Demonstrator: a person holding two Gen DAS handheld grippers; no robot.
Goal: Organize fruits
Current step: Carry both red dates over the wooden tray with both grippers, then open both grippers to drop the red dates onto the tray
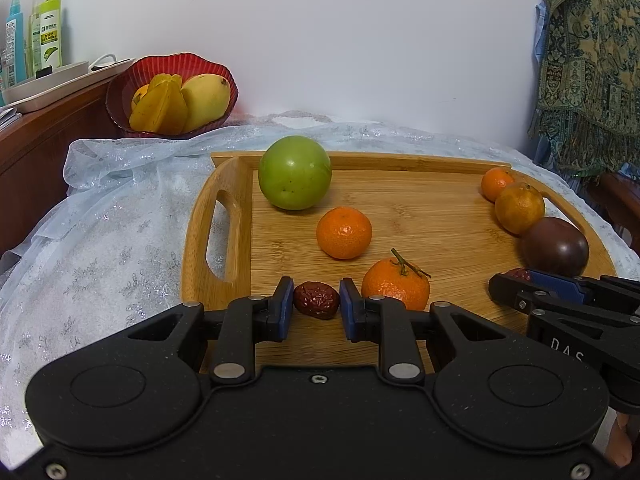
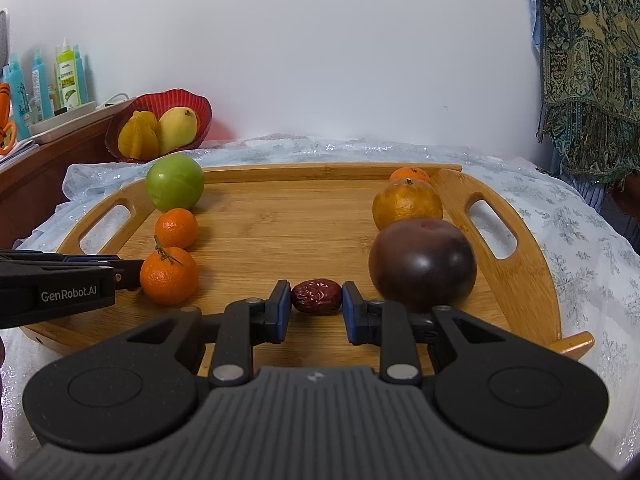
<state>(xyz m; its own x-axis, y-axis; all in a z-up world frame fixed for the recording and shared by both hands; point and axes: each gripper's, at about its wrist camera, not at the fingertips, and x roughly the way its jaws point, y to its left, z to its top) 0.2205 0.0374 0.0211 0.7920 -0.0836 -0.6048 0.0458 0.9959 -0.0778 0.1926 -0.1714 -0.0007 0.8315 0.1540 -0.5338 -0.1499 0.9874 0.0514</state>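
My left gripper [image 1: 316, 294] is shut on a wrinkled red date [image 1: 316, 302] just above the near edge of the bamboo tray [image 1: 420, 208]. My right gripper [image 2: 316, 292] is likewise shut on a second red date [image 2: 316, 297], close beside a dark purple fruit [image 2: 422, 264]. A green apple [image 1: 295, 172] and two tangerines [image 1: 344, 233] [image 1: 394, 286] line the tray's left side. Two more tangerines [image 2: 407, 204] [image 2: 409, 174] sit behind the purple fruit on the right. Each gripper shows at the edge of the other's view.
A red ribbed bowl [image 1: 120, 92] with a mango [image 1: 206, 100] and starfruit [image 1: 160, 108] stands behind the tray's left end. Bottles [image 1: 48, 32] stand on a wooden side unit. A patterned cloth [image 1: 592, 60] hangs at the right. A pale sparkly tablecloth [image 1: 120, 240] covers the table.
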